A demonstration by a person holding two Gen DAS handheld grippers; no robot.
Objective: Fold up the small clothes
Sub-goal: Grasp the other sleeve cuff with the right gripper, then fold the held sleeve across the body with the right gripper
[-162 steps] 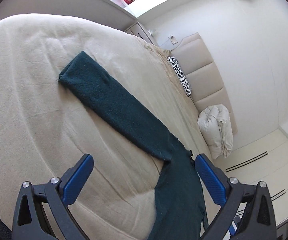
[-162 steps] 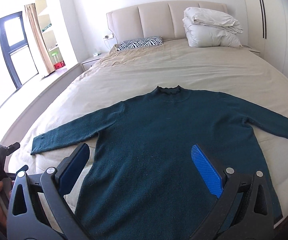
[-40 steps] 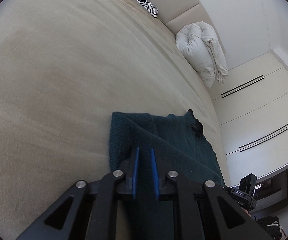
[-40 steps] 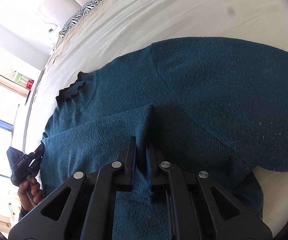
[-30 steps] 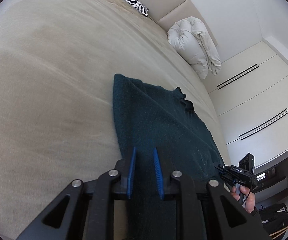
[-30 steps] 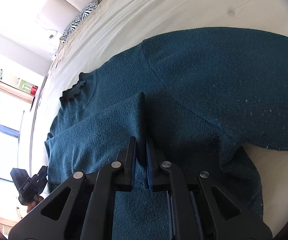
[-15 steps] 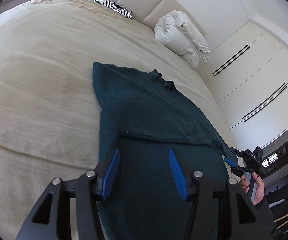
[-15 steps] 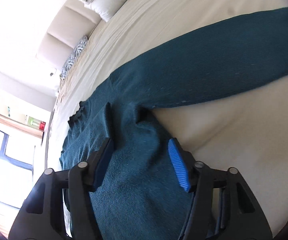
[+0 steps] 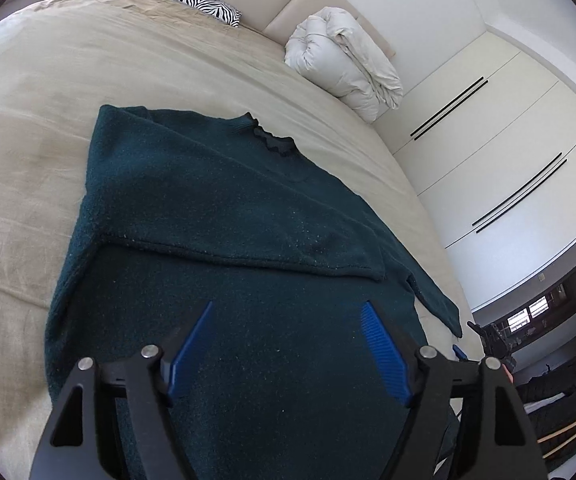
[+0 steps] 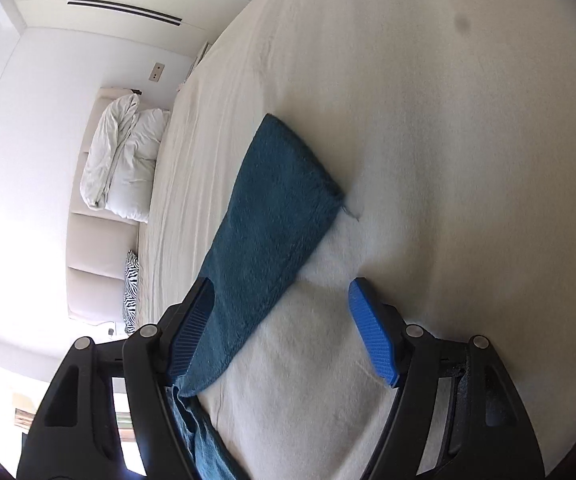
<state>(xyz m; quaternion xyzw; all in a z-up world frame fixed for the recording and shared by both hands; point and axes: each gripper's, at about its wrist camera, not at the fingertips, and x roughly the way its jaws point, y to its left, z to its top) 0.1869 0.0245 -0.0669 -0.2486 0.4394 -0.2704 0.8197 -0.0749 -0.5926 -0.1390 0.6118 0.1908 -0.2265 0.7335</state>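
Blue-padded, the left gripper (image 9: 288, 350) hovers spread wide and empty over the teal sweater (image 9: 223, 320), lying flat on the bed (image 9: 27, 92) with one sleeve folded across its chest. Farther right, the right gripper (image 10: 281, 328) (equally agape, gripping nothing) faces the outstretched sleeve (image 10: 275, 204), probably the next fold.

bed: beige cover (image 9: 67, 80) fills most of the frame | zebra-print pillow (image 9: 191, 2) up top by the padded headboard (image 9: 263, 4) | rolled white duvet (image 9: 344, 64) upper middle | white wardrobe doors (image 9: 500, 148) on the right, thin dark handles
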